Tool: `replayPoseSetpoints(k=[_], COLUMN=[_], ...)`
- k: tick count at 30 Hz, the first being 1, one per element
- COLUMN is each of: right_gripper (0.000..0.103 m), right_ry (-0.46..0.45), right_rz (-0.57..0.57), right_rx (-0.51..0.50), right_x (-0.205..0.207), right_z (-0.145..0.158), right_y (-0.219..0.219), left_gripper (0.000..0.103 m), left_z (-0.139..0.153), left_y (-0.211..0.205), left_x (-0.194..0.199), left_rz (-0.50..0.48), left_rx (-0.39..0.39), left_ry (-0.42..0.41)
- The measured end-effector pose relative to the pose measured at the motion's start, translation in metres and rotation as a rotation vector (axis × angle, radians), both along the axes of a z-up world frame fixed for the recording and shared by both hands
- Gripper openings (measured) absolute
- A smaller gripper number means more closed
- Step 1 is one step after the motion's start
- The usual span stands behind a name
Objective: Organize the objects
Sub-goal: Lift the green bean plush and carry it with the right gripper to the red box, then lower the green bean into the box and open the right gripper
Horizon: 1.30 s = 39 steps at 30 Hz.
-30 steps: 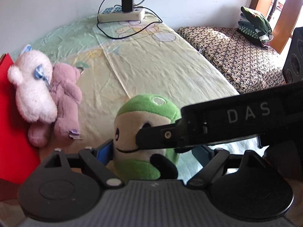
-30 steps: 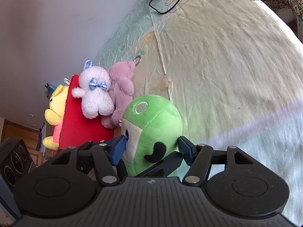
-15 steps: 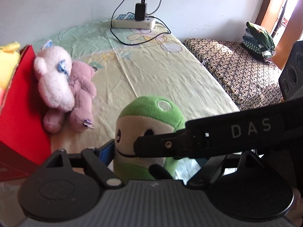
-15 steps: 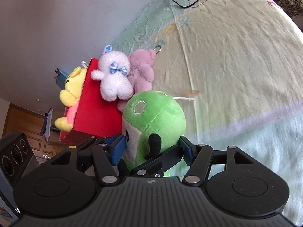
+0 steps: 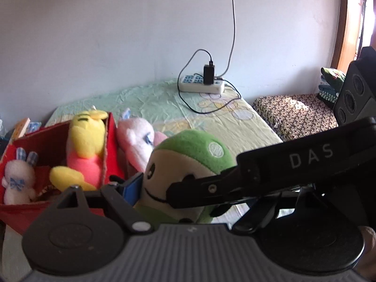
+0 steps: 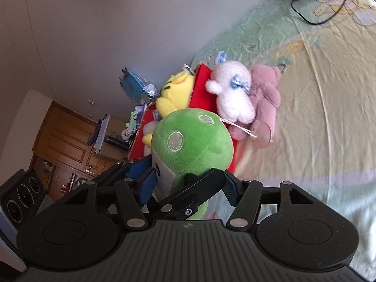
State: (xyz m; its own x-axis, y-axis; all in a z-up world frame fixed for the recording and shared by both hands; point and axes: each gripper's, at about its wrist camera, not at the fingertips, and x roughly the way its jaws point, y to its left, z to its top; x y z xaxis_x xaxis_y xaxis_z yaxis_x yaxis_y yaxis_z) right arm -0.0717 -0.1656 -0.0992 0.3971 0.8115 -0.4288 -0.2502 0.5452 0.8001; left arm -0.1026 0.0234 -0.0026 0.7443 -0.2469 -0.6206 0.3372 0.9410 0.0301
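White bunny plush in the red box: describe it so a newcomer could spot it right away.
Start at the red box at the left edge of the bed. Inside it a big yellow plush sits against the right wall; the white bunny plush sits in the left corner. It is the smallest toy there, with blue checked ears and a blue bow.

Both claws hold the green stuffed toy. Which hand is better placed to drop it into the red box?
Probably the left. Both claws grip the green toy, but the left claw sits beside the open red box; the right claw comes from the far side.
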Motion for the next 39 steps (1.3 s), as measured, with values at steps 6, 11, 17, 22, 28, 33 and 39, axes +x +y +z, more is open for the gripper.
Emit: replayPoseSetpoints(k=[6, 11, 17, 22, 28, 33, 39], right_gripper=[0.063, 0.063, 0.063, 0.062, 0.062, 0.061, 0.061], right_ry=[-0.105, -0.176, -0.239, -0.268, -0.254, -0.196, -0.132], right_rz=[0.008, -0.009, -0.016, -0.023, -0.031, -0.027, 0.003], right_rx=[0.011, 0.003, -0.02, -0.053, -0.135, -0.235, -0.404], right_x=[0.008, 0.017, 0.031, 0.048, 0.069, 0.083, 0.097], right_z=[0.039, 0.062, 0.076, 0.08, 0.075, 0.064, 0.048], right_y=[0.033, 0.076, 0.134, 0.177, 0.217, 0.239, 0.258], left_gripper=[0.085, 0.086, 0.086, 0.086, 0.086, 0.086, 0.086], left_z=[0.035, 0.055, 0.068, 0.069, 0.056, 0.032, -0.005], left_y=[0.039, 0.087, 0.146, 0.191, 0.232, 0.25, 0.256], left_x=[0.001, 0.011, 0.027, 0.048, 0.076, 0.099, 0.116], left_rz=[0.002, -0.021, -0.029, -0.031, -0.034, -0.033, -0.037], left_rx=[-0.036, -0.068, -0.085, -0.108, -0.153, -0.207, -0.25], left_ry=[-0.119, -0.174, -0.222, -0.226, -0.173, -0.081, 0.038])
